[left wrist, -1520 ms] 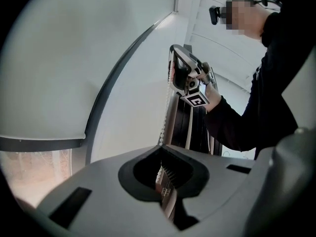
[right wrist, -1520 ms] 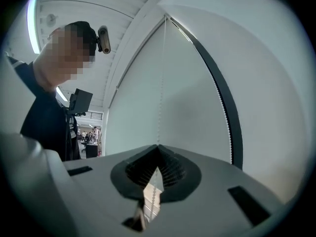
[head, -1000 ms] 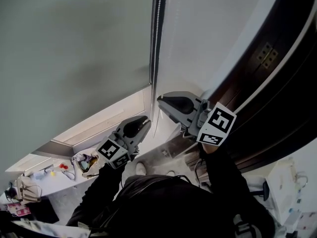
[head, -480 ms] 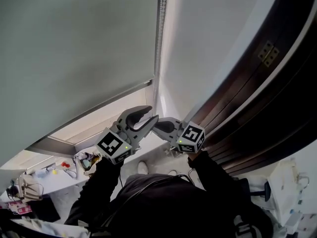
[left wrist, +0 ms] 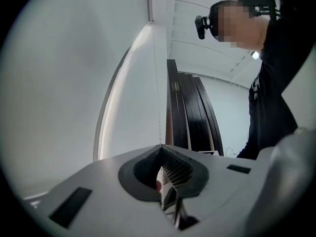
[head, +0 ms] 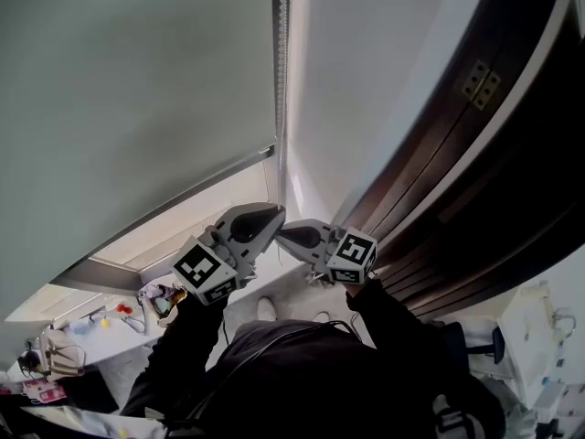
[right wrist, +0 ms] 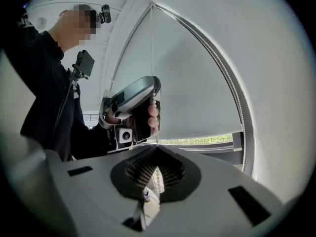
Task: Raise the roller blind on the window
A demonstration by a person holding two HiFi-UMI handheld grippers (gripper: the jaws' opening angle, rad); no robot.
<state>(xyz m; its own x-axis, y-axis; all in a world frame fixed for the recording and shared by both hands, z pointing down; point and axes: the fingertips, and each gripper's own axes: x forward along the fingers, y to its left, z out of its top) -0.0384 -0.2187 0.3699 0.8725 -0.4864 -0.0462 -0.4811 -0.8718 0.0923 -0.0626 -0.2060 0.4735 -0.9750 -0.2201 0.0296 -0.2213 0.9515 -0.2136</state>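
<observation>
The pale grey-green fabric roller blind (head: 137, 90) hangs over most of the window, filling the left half of the head view. It is flat and smooth, with no pattern, and ends in a straight grey bottom bar (head: 192, 188). Below that bar a bright strip of uncovered window (head: 196, 222) shows. In the right gripper view the blind looks white, and a thin band of greenery (right wrist: 197, 139) shows under its lower edge.

A white bead chain (head: 281, 80) runs straight down the blind's right edge, next to the white wall, with a dark brown wooden door (head: 475, 172) further right.

The left gripper (head: 272, 219) and the right gripper (head: 281, 233) meet tip to tip at the chain, low down and just below the bottom bar. Each gripper's own view shows its jaws pressed together on the chain. The beads enter at the tip and run down between the ribbed pads (right wrist: 170, 172).
</observation>
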